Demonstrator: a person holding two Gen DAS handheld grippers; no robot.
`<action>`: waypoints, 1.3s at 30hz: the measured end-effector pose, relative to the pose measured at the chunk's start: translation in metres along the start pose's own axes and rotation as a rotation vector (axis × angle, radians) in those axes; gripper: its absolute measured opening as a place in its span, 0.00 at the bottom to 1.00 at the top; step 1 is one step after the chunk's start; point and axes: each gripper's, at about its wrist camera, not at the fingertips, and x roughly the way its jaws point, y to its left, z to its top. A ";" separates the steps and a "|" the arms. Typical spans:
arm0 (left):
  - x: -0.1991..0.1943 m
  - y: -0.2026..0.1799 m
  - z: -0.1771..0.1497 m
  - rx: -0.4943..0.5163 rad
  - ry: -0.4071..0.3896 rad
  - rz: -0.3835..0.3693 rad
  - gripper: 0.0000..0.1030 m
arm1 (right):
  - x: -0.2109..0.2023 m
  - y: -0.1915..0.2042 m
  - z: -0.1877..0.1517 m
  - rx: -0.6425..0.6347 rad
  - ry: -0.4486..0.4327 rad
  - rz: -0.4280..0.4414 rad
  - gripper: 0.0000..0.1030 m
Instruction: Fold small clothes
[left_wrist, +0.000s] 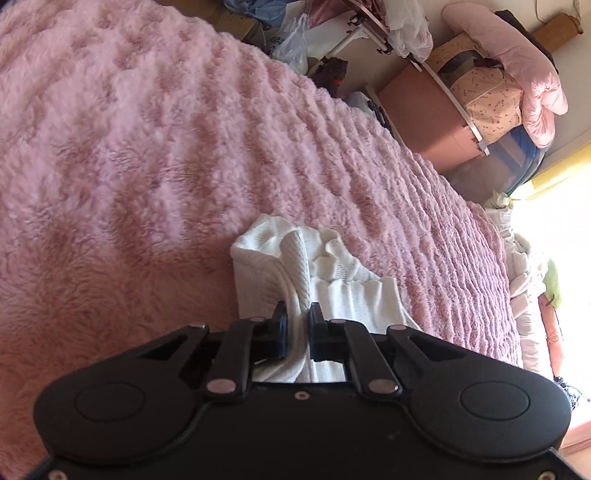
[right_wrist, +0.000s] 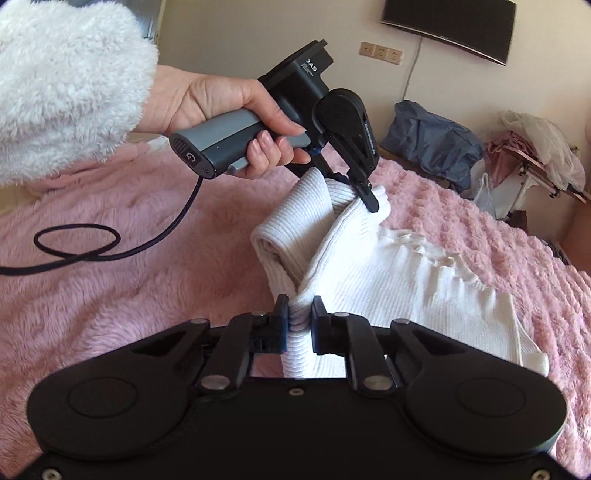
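A small white ribbed knit garment (right_wrist: 388, 280) with a ruffled edge lies on a pink fluffy blanket (right_wrist: 110, 295). My right gripper (right_wrist: 299, 310) is shut on a bunched edge of it at the near side, lifting that edge. My left gripper (right_wrist: 369, 199), held by a hand in a white fuzzy sleeve, pinches the far corner and holds it up off the blanket. In the left wrist view the left gripper (left_wrist: 297, 317) is shut on a fold of the same white garment (left_wrist: 280, 258), which hangs and bunches beyond the fingers.
The pink blanket (left_wrist: 147, 166) covers the bed all around. A black cable (right_wrist: 85, 247) loops on it at left. Beyond the bed edge stand boxes and bedding (left_wrist: 491, 99), plastic bags (left_wrist: 291, 44), a blue bag (right_wrist: 432, 140) and a wall-mounted screen (right_wrist: 450, 26).
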 end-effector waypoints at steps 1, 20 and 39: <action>0.003 -0.015 0.002 0.027 0.000 -0.005 0.07 | -0.005 -0.007 0.000 0.020 -0.006 -0.012 0.11; 0.154 -0.155 -0.022 0.133 0.135 0.109 0.07 | -0.043 -0.132 -0.072 0.397 0.034 -0.123 0.11; 0.204 -0.181 -0.028 0.118 0.088 0.189 0.30 | -0.026 -0.173 -0.121 0.571 0.128 -0.134 0.15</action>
